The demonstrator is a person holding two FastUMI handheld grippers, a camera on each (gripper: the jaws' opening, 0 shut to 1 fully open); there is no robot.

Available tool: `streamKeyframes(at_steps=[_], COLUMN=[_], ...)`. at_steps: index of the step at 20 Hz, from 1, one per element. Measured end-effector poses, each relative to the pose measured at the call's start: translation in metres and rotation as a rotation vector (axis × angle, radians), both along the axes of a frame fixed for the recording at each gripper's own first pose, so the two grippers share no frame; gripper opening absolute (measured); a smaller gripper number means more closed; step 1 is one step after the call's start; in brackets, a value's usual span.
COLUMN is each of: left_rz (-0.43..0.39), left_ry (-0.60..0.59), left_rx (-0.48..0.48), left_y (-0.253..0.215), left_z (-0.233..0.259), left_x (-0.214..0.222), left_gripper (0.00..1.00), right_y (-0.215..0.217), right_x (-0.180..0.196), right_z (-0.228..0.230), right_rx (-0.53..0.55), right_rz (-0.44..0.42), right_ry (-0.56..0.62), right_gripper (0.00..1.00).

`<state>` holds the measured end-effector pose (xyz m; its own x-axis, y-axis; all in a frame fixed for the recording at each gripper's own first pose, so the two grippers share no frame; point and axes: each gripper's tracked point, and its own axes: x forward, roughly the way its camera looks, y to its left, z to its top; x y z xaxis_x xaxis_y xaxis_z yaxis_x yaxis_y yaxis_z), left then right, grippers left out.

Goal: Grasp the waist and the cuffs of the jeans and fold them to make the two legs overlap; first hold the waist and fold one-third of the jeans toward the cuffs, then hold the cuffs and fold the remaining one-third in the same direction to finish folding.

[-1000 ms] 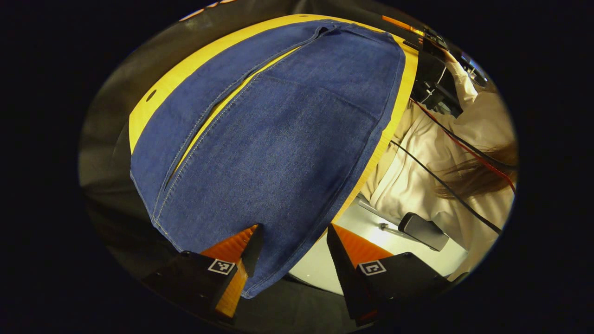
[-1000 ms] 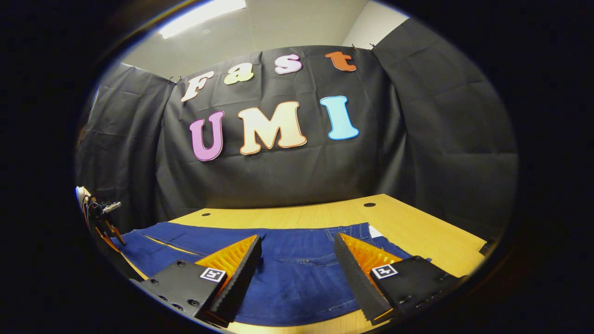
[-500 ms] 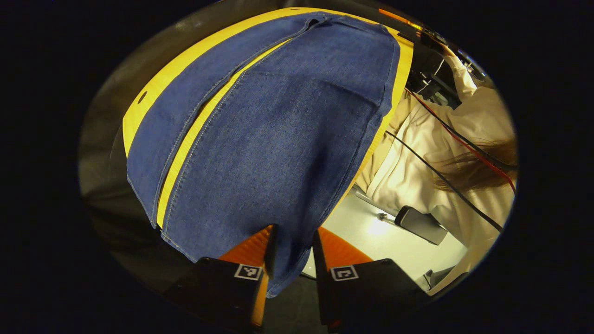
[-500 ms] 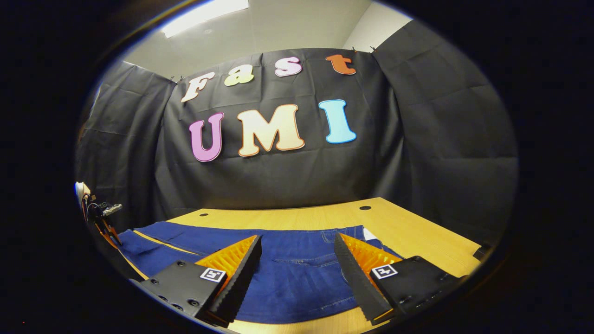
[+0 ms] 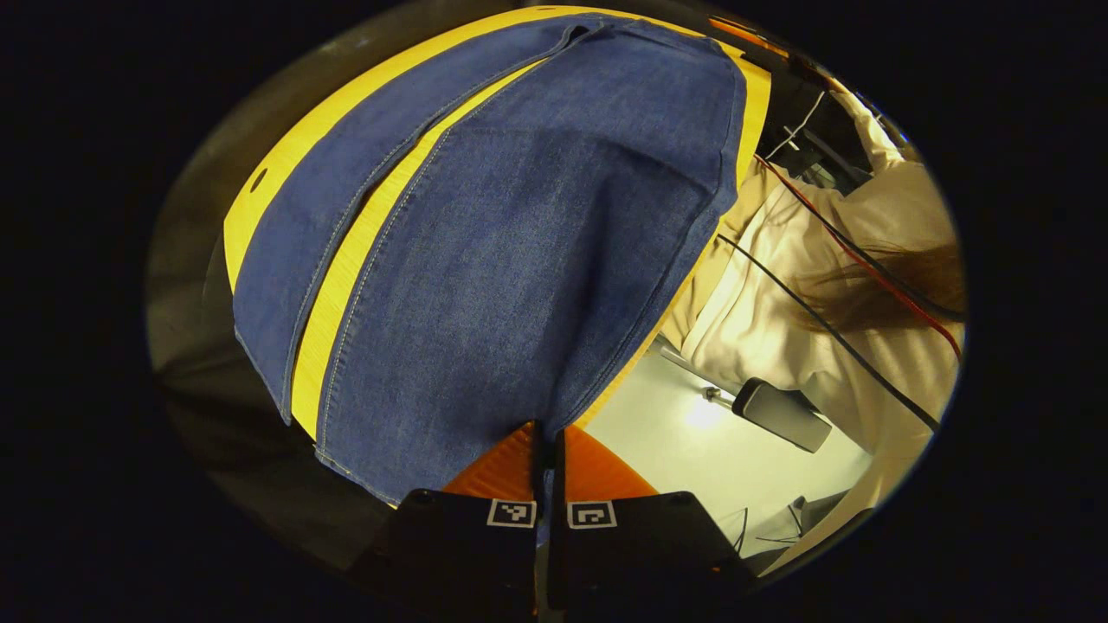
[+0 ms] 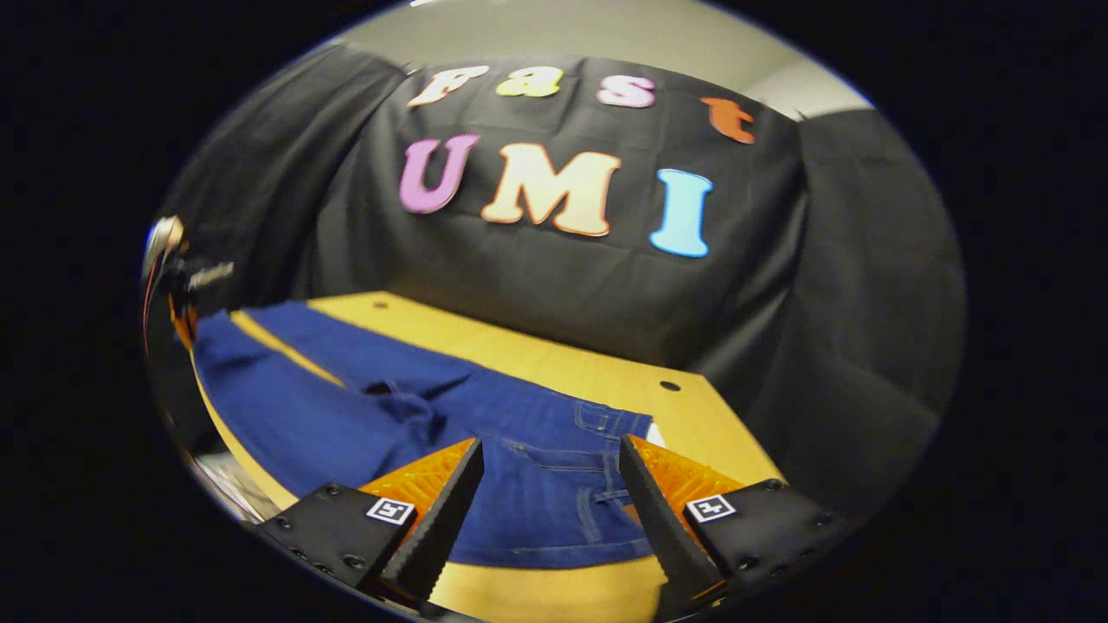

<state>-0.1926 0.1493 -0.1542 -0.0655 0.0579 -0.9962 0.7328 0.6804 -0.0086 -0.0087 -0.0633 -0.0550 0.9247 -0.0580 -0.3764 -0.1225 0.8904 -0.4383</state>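
The left tongs (image 5: 545,450) pinch the near cuff of the one pair of jeans (image 5: 519,242), whose two legs lie apart on the table (image 5: 346,251). The right tongs (image 6: 550,476) hover spread above the waist (image 6: 597,433), near the table's front edge.

- My left gripper (image 5: 544,433) is closed down, its two fingers brought together with only a thin layer of denim pinched between them (the cuff end of the jeans (image 5: 519,225)).
- My right gripper (image 6: 550,454) has its jaws spread wide, gripping nothing, held tilted just above the waist end.
- In the right gripper view, my left gripper (image 6: 180,298) sits far off at the left edge.
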Motion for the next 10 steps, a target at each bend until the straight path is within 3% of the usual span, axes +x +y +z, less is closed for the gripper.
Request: streamKeyframes(at_steps=[3,10], left_rz=[0.010,0.053], left_ry=[0.005,0.020], left_rx=[0.013,0.048], left_y=[-0.001,-0.001], left_z=[-0.002,-0.002], left_x=[-0.001,-0.002], left_gripper=[0.01,0.00], right_y=[-0.017,-0.016], right_x=[-0.012,-0.028], right_z=[-0.001,-0.043], right_rx=[-0.278,-0.514], right_rz=[0.175,0.467], right_ry=[0.132,0.548], right_gripper=[0.98,0.97])
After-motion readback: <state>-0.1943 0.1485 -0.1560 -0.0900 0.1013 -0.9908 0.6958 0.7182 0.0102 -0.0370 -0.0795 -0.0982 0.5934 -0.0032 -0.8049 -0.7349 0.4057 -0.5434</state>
